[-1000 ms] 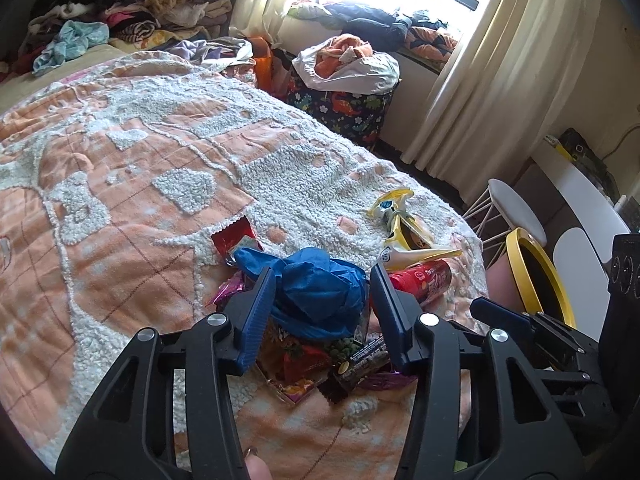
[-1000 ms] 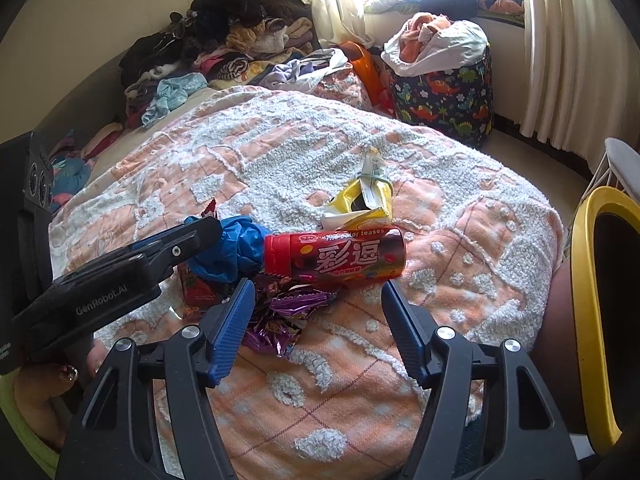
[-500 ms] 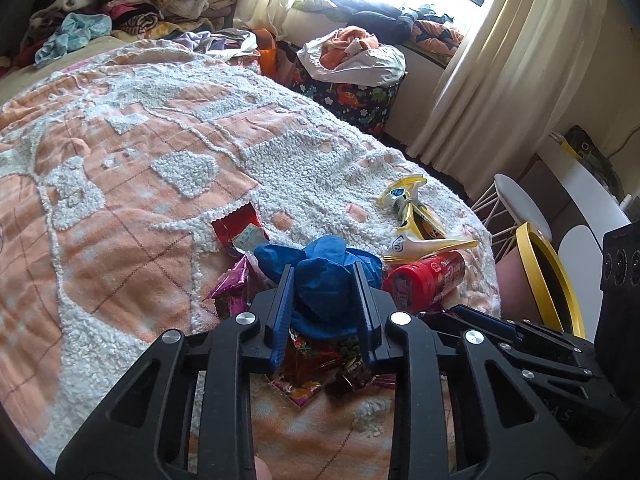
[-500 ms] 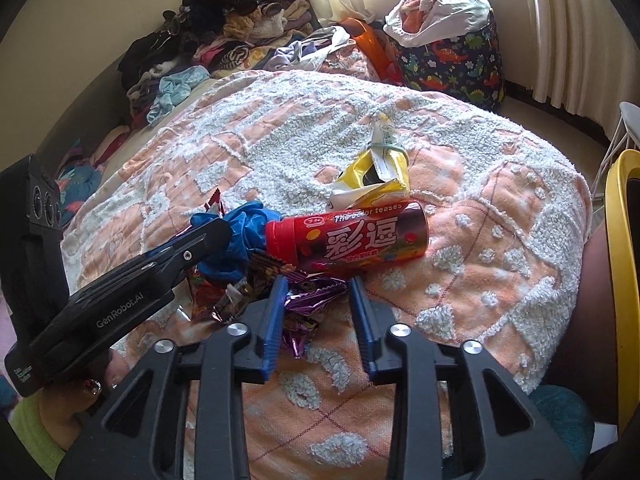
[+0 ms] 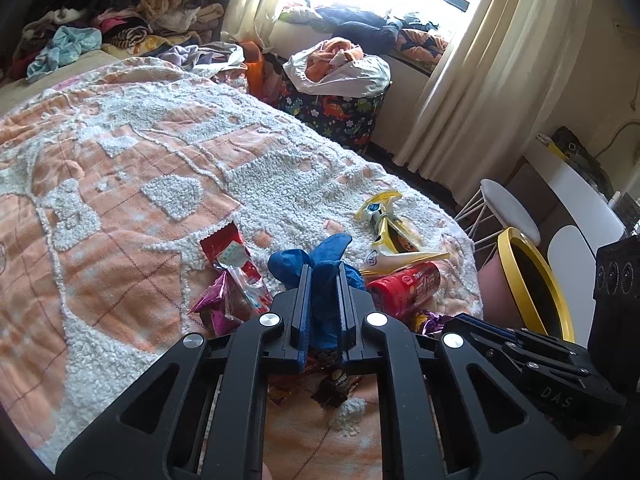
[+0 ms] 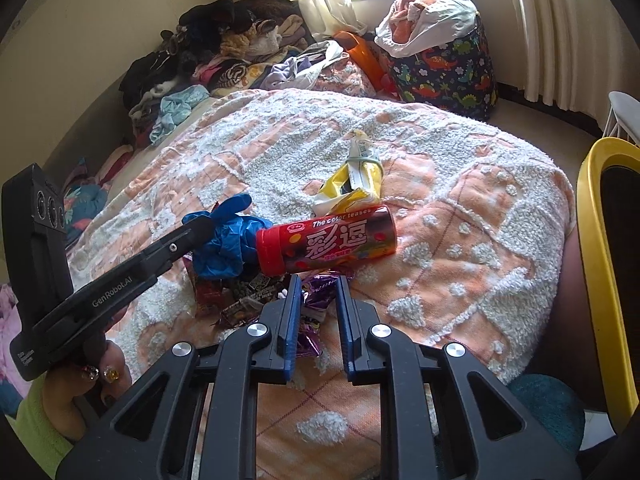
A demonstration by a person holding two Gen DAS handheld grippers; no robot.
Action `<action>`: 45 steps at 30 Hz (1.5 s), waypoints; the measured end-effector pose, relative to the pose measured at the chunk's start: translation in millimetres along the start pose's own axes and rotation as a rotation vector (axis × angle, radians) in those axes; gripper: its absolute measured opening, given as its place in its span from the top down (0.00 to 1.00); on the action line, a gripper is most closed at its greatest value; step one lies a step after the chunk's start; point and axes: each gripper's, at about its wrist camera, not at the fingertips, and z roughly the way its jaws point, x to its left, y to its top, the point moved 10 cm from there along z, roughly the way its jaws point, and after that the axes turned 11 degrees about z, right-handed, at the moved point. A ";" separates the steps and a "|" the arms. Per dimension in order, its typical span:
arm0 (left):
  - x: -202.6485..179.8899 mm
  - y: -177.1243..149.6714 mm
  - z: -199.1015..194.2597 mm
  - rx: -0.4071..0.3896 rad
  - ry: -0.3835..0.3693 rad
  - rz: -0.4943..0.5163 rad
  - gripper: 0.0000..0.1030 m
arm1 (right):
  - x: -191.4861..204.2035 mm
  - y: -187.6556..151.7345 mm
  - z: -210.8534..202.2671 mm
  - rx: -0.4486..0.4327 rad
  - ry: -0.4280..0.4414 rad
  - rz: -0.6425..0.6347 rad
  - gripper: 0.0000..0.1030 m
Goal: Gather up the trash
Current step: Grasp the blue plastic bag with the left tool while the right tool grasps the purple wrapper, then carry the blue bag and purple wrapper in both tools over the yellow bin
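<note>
A heap of trash lies on the orange and white bedspread (image 5: 120, 200). My left gripper (image 5: 324, 276) is shut on a crumpled blue glove (image 5: 326, 256), also in the right wrist view (image 6: 228, 240). My right gripper (image 6: 318, 284) is nearly shut around a purple foil wrapper (image 6: 316, 296) just below a red candy tube (image 6: 326, 240). The tube shows in the left wrist view (image 5: 404, 286). A yellow wrapper (image 6: 354, 184) lies behind it. A red wrapper (image 5: 226, 250) and a magenta wrapper (image 5: 218, 304) lie to the left of the glove.
A yellow-rimmed bin (image 5: 532, 284) stands off the bed's right edge, next to a white stool (image 5: 508, 208). A dinosaur-print laundry bag (image 6: 444, 68) full of clothes stands by the curtain. Piled clothes (image 5: 120, 12) line the far wall.
Both grippers have closed. The left one went from open around the blue glove to shut on it. The right one moved forward and narrowed around the purple wrapper.
</note>
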 end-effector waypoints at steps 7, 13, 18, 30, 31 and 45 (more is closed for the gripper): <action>-12.1 13.6 -12.1 -0.036 -0.009 0.018 0.97 | -3.6 6.1 -15.8 -0.035 0.002 -0.001 0.85; -24.9 25.0 -22.6 -0.067 -0.023 0.036 0.98 | -8.8 14.5 -30.8 -0.071 0.006 0.006 0.85; -40.3 33.4 -28.0 -0.086 -0.045 0.066 0.98 | -12.4 24.1 -43.5 -0.108 0.008 0.009 0.85; -75.3 37.0 -24.2 -0.082 -0.070 0.129 0.99 | -30.2 41.6 -63.8 -0.176 0.003 0.040 0.86; -77.9 36.8 -23.5 -0.082 -0.071 0.134 0.99 | -32.7 43.2 -65.6 -0.182 0.004 0.045 0.86; -120.5 34.3 -9.3 -0.061 -0.114 0.200 0.99 | -69.1 59.8 -89.1 -0.252 -0.005 0.121 0.86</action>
